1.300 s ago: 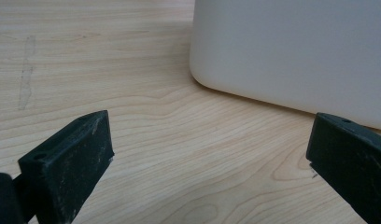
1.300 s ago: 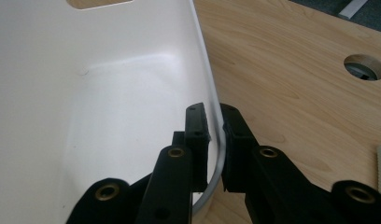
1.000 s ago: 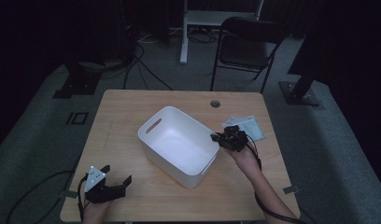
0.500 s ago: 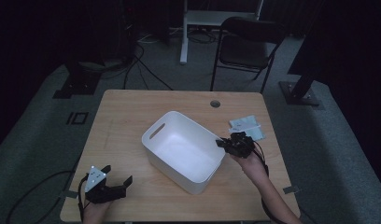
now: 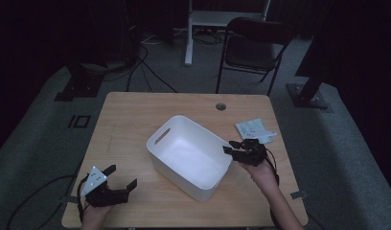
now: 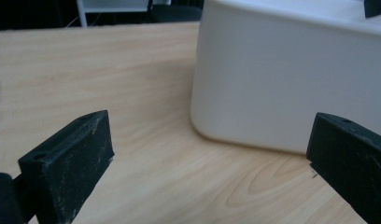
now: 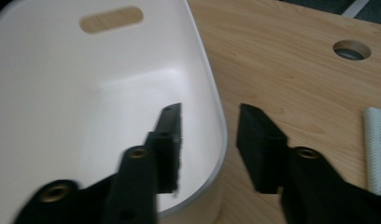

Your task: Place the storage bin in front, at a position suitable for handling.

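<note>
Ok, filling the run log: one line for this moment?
right gripper: open, jaws straddling white bin rim | left gripper: open, empty, near table front edge

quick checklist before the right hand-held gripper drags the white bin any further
1. Right hand-held gripper straddles the bin's rim, one jaw inside and one outside: ok.
2. Jaws clamped on the rim: not ok, a gap shows on both sides.
3. White bin has nothing in it: ok.
4. Left hand-held gripper open and apart from the bin: ok.
5. Packet behind the right gripper lies off the bin: ok.
6. Bin flat on the table: cannot tell.
</note>
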Motion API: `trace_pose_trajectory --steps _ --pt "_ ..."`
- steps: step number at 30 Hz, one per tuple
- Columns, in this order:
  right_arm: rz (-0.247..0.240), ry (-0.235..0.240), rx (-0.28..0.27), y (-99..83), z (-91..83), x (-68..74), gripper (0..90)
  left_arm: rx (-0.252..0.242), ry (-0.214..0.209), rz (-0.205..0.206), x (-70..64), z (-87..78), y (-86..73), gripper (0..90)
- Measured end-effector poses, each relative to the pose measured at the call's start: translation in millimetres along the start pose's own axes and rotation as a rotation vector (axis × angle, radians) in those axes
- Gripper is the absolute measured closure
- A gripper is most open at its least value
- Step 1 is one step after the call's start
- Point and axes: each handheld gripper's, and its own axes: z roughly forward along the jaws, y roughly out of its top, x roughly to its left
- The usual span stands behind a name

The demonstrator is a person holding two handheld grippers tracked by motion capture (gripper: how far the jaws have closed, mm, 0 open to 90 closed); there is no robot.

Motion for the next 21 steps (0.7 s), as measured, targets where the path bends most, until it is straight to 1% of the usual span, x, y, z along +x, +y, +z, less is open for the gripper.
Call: trace_pose_trajectory --steps 1,3,6,7,9,10,11,12,13,14,15,16,17,18,19,20,21 --pt "0.016 0.009 -0.004 -0.3 -2.2 0.8 54.4 -0.003 -0.01 -0.001 1.3 -0.2 4.6 1.1" --pt "0.024 -0.003 -0.014 -1.3 -6.3 3.9 50.2 -0.008 -0.026 0.001 3.8 0.3 13.7 1.1" --pt "0.028 -0.006 -0.045 -2.8 -15.1 10.8 45.2 0.001 -0.045 0.027 6.5 4.2 29.1 1.1" --pt "0.029 -0.017 -0.058 -3.3 -18.7 13.0 44.7 0.002 -0.054 0.032 7.3 6.3 34.8 1.1" --pt "0.038 -0.023 -0.08 -4.7 -24.4 16.3 40.0 -0.001 -0.063 0.043 8.4 10.4 45.3 1.1" --pt "0.047 -0.038 -0.085 -5.7 -27.3 18.6 39.6 -0.002 -0.075 0.05 9.4 13.3 52.8 1.1" --pt "0.048 -0.057 -0.092 -7.4 -30.5 21.5 38.2 -0.002 -0.078 0.058 9.9 16.1 58.6 1.1" --pt "0.045 -0.071 -0.103 -9.1 -32.8 24.2 37.3 -0.006 -0.074 0.068 9.9 18.9 63.9 1.1" --pt "0.033 -0.082 -0.104 -10.7 -35.1 27.3 37.3 -0.01 -0.082 0.078 10.4 21.6 69.0 1.7" --pt "0.015 -0.102 -0.117 -12.5 -37.5 30.7 37.2 -0.015 -0.094 0.082 10.8 24.8 73.6 6.2" --pt "-0.001 -0.123 -0.132 -14.1 -39.6 34.3 37.0 -0.011 -0.103 0.087 11.0 28.8 78.2 6.7" --pt "-0.014 -0.136 -0.133 -15.1 -41.1 37.6 36.4 -0.008 -0.11 0.09 11.1 33.4 82.2 6.8" --pt "-0.025 -0.144 -0.138 -15.9 -42.1 39.9 37.5 -0.003 -0.11 0.097 11.4 38.1 85.8 6.8" --pt "-0.018 -0.144 -0.13 -16.7 -42.6 41.1 37.6 0.004 -0.119 0.102 11.9 42.9 89.0 6.8" --pt "-0.018 -0.147 -0.129 -17.7 -42.8 42.3 37.7 0.007 -0.142 0.1 12.8 47.7 92.0 7.9" --pt "-0.018 -0.147 -0.129 -17.7 -42.8 42.3 37.7 0.007 -0.142 0.1 12.8 47.7 92.0 12.1" --pt "-0.023 -0.152 -0.139 -19.4 -43.2 43.5 37.7 0.014 -0.154 0.106 13.6 56.2 96.7 12.1"
